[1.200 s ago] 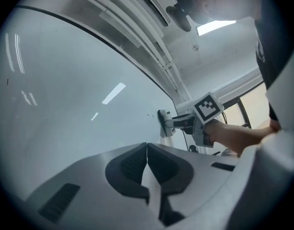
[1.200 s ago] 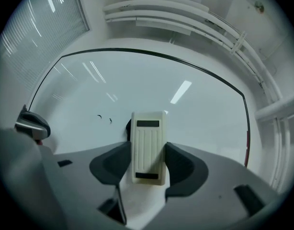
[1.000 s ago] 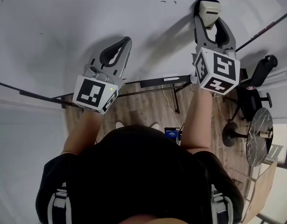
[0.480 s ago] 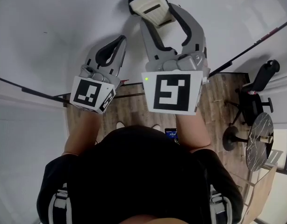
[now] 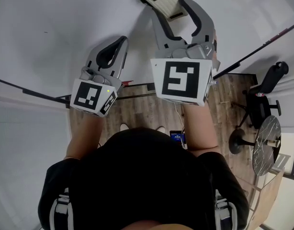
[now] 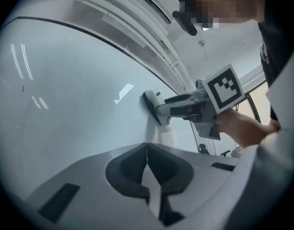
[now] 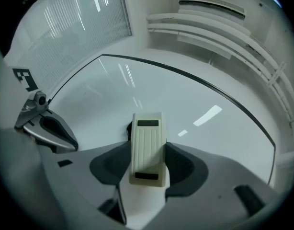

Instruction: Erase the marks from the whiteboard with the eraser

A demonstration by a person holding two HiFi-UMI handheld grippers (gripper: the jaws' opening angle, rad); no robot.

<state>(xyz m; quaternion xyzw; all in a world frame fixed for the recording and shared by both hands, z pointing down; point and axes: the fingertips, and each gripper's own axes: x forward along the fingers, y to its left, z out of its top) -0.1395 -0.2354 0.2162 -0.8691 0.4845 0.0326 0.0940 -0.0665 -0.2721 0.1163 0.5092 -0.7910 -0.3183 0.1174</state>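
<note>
now the right gripper point(image 5: 175, 9) is clenched on the cream ribbed plastic eraser point(image 7: 147, 145), whose dark underside lies flat against the glossy white whiteboard point(image 5: 56, 13). beside it, to the lower left, the left gripper point(image 6: 147, 150) has its jaws pressed together on nothing, tips near the board. a tiny dark mark point(image 5: 45, 32) sits well apart, further left.

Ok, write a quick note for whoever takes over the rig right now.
Right gripper: shut on the eraser, which is pressed against the whiteboard.
Left gripper: fingers shut, empty, tip close to the whiteboard.
Done: the whiteboard around the eraser looks clean.
Left: one small dark mark, up and left of the left gripper in the head view, needs wiping.
</note>
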